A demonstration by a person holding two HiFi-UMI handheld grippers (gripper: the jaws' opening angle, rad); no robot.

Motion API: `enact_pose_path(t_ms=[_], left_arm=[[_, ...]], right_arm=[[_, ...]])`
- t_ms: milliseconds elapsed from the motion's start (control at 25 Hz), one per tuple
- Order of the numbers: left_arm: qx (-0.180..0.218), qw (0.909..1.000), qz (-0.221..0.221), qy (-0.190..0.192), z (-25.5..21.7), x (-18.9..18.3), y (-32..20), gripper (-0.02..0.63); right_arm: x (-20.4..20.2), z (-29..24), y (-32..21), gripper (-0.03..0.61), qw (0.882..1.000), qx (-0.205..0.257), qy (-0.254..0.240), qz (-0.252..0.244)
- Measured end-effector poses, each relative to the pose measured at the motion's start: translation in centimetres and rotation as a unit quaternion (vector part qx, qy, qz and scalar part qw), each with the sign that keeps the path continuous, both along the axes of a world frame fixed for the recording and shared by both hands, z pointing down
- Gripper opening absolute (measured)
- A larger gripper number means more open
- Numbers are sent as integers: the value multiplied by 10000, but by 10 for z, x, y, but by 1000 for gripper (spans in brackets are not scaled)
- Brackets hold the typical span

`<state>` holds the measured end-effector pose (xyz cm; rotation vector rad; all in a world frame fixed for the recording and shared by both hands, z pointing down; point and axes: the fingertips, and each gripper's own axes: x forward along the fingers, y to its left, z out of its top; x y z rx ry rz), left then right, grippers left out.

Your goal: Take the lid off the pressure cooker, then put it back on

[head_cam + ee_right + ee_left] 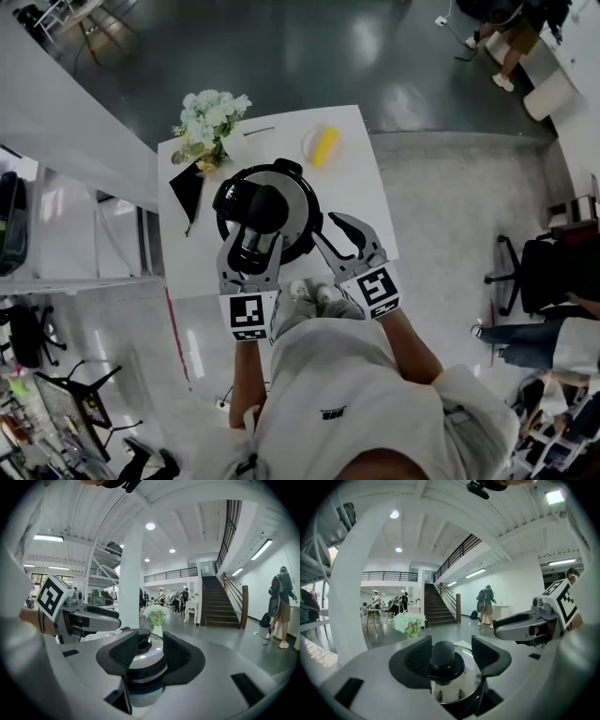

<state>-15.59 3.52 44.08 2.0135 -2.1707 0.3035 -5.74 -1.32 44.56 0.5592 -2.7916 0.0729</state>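
The pressure cooker (298, 187) sits mid-frame on the white table (361, 187), lid (450, 691) on. My left gripper (451, 652) straddles the black knob (442, 656), jaws apart and, I judge, not yet pinching. The right gripper (150, 649), also parted, waits at right, likely to steady.

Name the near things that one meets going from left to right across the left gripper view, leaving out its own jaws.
white flowers → black lid knob → right gripper
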Motion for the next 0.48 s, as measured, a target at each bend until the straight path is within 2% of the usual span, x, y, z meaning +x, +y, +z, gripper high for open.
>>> enact_pose_path(t_ms=[480], left_arm=[[116,9985,-469,-272,-5,38,18,262]], right_arm=[[36,-5,7,167,9994,29,-223,-273]])
